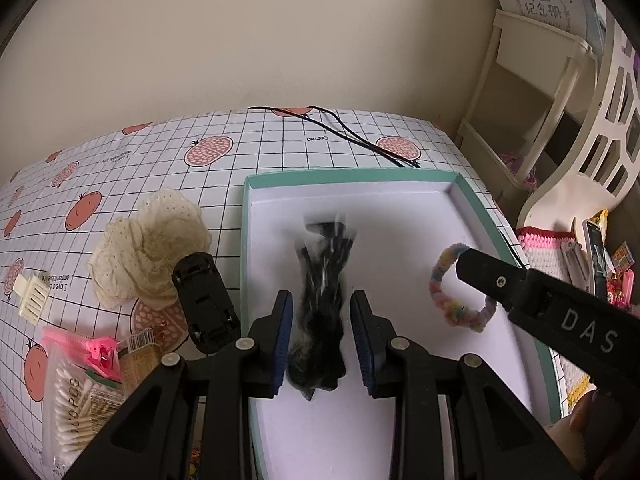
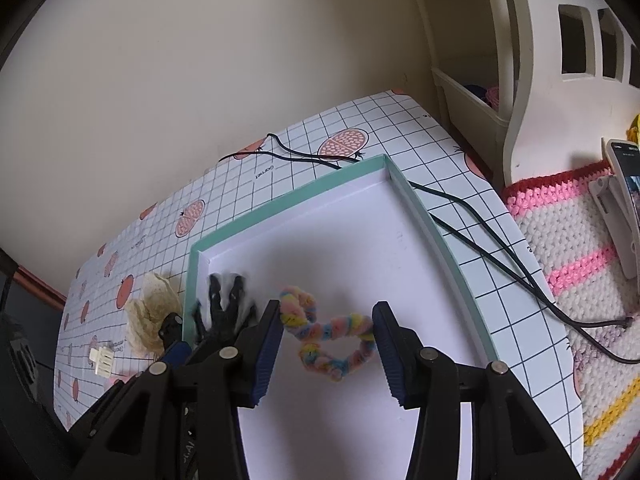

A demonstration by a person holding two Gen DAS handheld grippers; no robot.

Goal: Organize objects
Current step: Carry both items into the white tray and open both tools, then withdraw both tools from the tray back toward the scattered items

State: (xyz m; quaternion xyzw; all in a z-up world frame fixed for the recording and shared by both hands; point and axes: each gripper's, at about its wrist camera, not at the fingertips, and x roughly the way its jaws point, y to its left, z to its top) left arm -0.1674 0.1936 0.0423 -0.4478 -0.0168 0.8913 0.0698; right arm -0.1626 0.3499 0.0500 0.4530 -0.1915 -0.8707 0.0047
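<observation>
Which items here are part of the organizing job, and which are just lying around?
Job: teal tray, black bundle, pastel hair tie, lace scrunchie, black clip, cotton swabs.
Lying about: black cable, phone, crochet mat.

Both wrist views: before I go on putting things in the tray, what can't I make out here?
- Black bundle, left view: blurred, lower end behind the left gripper pads; pad contact unclear.
- Same bundle, right view: partly behind the right gripper finger.
- Pastel hair tie, left view: the right gripper's finger crosses it.
- Teal tray: near edge hidden by grippers in both views.
- Cotton swab pack: cut off by the lens edge.
</observation>
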